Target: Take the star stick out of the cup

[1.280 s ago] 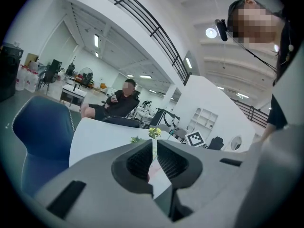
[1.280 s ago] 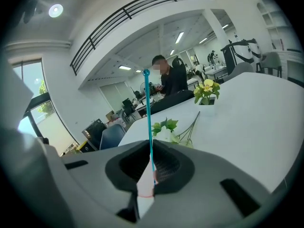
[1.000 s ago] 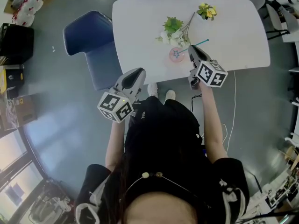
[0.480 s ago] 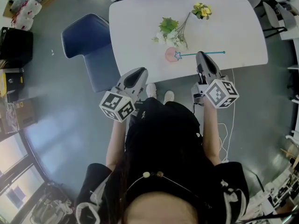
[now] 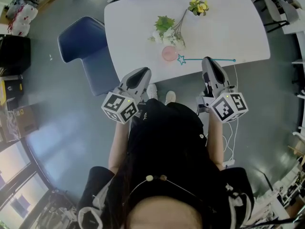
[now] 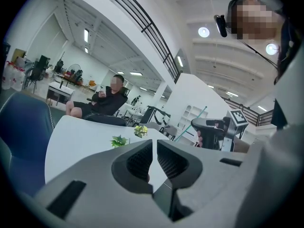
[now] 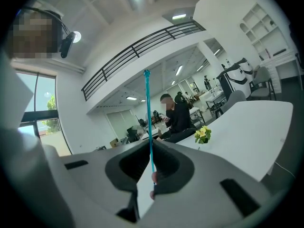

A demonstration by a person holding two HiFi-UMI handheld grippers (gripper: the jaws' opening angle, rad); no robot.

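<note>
Though the task places it in the cup (image 5: 168, 53), the star stick (image 5: 221, 60) is clear of that cup now. Its teal shaft runs level along the near edge of the table (image 5: 238, 27), with the star end just beside the pink rim on the person's side and the plain end pointing off to the right. It sits level like this because the right claw (image 5: 208, 61) is clenched on the shaft. In the right gripper view the thin teal line runs straight up between the two dark pads, which are pressed onto it, and its tip rises well above them. Holding it partway along, rather than at an end, probably keeps so light a rod from swinging.

Behind the cup, a green-and-white spray (image 5: 164, 30) and a yellow flower (image 5: 198, 6) lean away across the table. Their stems seem to lead back to the cup, which would explain drawing the stick out toward the person, away from them.

The left claw (image 5: 140, 73) hangs off the table's near edge, above the floor (image 5: 62, 128) and near the blue chair (image 5: 81, 39). Its jaws are drawn almost together with nothing between them, and it looks idle, since this lift needs only one hand.

Removal looks done; at most the stick remains to be set down
</note>
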